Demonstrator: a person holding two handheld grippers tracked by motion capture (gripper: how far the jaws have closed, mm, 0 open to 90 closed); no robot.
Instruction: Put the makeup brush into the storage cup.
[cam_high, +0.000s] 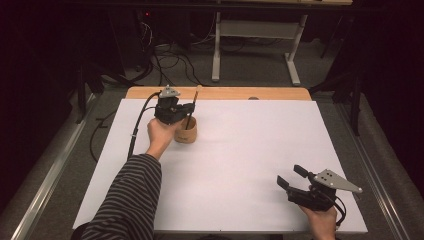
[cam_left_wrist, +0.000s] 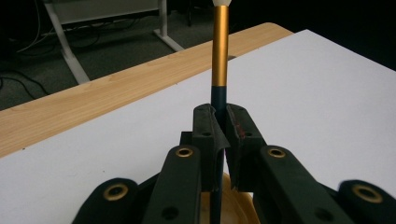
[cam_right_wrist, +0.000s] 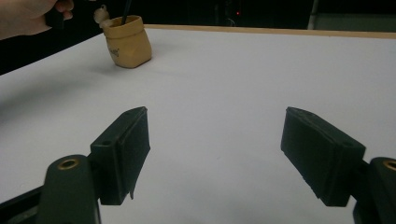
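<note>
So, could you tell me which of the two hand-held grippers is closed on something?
The left hand-held gripper, clamped on the pen above the cup; the right hand-held gripper is open.

A gold-and-dark brush (cam_left_wrist: 220, 51) stands nearly upright in a tan cup (cam_high: 186, 131) at the sheet's ten o'clock.

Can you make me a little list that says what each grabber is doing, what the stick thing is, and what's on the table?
left gripper: shut on the brush, above the cup
brush: thin, gold upper handle, dark lower part, standing nearly upright, its lower end down in the cup
cup: small, tan, on the white sheet near the table's far left
right gripper: open, nothing between its jaws, over the near right of the sheet
white sheet: covers most of the table
wooden table: its edge shows along the far side
</note>
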